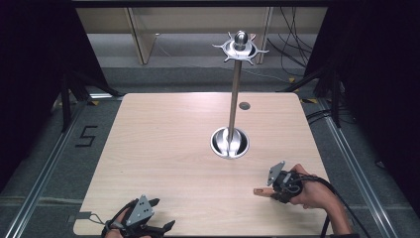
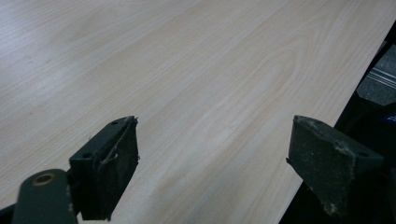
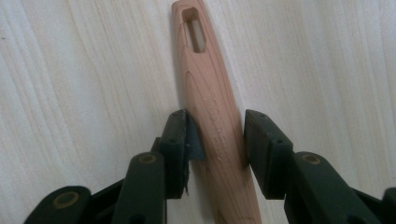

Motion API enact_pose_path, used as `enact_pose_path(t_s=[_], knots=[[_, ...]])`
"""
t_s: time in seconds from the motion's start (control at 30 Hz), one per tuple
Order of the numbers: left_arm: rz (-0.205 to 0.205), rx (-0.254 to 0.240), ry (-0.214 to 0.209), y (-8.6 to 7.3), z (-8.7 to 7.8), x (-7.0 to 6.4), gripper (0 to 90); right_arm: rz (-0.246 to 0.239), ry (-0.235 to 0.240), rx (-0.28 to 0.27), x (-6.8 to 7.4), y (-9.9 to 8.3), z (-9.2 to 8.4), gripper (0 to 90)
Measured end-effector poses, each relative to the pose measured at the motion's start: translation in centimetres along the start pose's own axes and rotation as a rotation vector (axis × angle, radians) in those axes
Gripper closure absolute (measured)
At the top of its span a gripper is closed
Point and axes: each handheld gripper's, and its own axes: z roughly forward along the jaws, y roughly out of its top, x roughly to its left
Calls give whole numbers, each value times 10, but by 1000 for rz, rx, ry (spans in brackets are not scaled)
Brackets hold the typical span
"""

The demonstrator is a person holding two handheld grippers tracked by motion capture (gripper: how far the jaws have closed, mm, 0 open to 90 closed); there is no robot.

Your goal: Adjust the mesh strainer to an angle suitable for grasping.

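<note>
A wooden utensil handle [image 3: 212, 107] with a slot near its far end lies flat on the light wood table [image 1: 163, 144]. My right gripper [image 3: 217, 135] is shut on it, one black jaw pressed to each side of the handle. In the high view the handle's end [image 1: 259, 191] pokes out to the left of the right gripper [image 1: 275, 187], at the table's front right. My left gripper [image 1: 162, 214] rests at the front left edge, and in its own view the left gripper [image 2: 212, 149] is open with bare tabletop between its jaws.
A tall metal stand [image 1: 234, 99] rises from a round steel base [image 1: 229, 143] at the table's middle right, topped by a ring of hooks [image 1: 240, 48]. A small grey disc [image 1: 244, 105] sits behind it. Dark curtains and cables surround the table.
</note>
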Motion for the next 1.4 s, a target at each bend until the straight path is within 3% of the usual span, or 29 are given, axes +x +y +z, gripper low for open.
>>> enact_pose_path(t_s=[0.23, 0.3, 0.33, 0.47, 0.5, 0.53, 0.57, 0.6, 0.67, 0.7, 0.8, 0.83, 0.87, 0.93, 1.0, 1.07, 1.13, 1.17, 1.2, 1.23, 1.3, 1.37, 1.4], knots=[[-4, 1, 2, 0, 0, 0, 155, 6, 25, 30, -2, 8, 1, 653], [-13, 8, 6, 0, -1, 0, 156, 18, 11, 39, -1, 11, 1, 681], [-11, 6, 5, 0, -1, 0, 156, -2, 11, 32, -2, 11, 0, 680], [10, 17, 0, 0, -2, 1, 156, 16, -39, -22, -2, 13, -9, 681], [1, -1, -3, 0, -1, 0, 156, 35, -51, -56, -2, 13, -12, 682], [-3, 13, 4, 0, -2, 0, 156, 61, -73, -75, -2, 13, -16, 682], [0, 16, 10, 0, -2, 1, 156, 117, -82, -102, -3, 12, -21, 682], [-4, 15, 5, 0, -2, 1, 156, 117, -82, -102, -3, 12, -21, 682], [13, 9, 1, 0, -2, 1, 156, 164, -98, -152, -6, 10, -26, 682], [-20, 17, -3, -1, -2, 0, 155, 202, -89, -174, -9, 9, -29, 682], [-13, 12, -7, 0, -2, 0, 156, 266, -120, -273, -15, 1, -36, 682], [5, 16, -6, 0, -3, 1, 156, 278, -114, -297, -16, -1, -40, 682], [-2, 27, 3, 0, -3, 1, 155, 302, -118, -308, -16, -3, -43, 682], [8, 24, 9, 0, -3, 2, 155, 327, -129, -399, -17, -7, -47, 683], [13, 9, 1, 0, -2, 1, 155, 346, -123, -434, -18, -10, -52, 682], [8, 25, 11, 0, -3, 2, 155, 348, -131, -486, -20, -12, -56, 682], [2, 20, 3, 0, -3, 1, 155, 373, -103, -526, -20, -15, -61, 683], [15, 27, -6, 0, -4, 2, 156, 363, -86, -526, -21, -16, -64, 682], [-7, 27, -4, 0, -3, 1, 156, 379, -81, -578, -22, -19, -68, 683], [-7, 26, -3, 0, -3, 1, 156, 379, -81, -578, -22, -19, -68, 683], [13, 6, -1, 0, -2, 1, 155, 387, -52, -607, -21, -20, -70, 683], [16, 27, -6, 0, -3, 2, 155, 376, -37, -658, -22, -19, -73, 683], [-8, 31, 1, -1, -3, 1, 156, 382, -40, -684, -22, -18, -73, 683]])
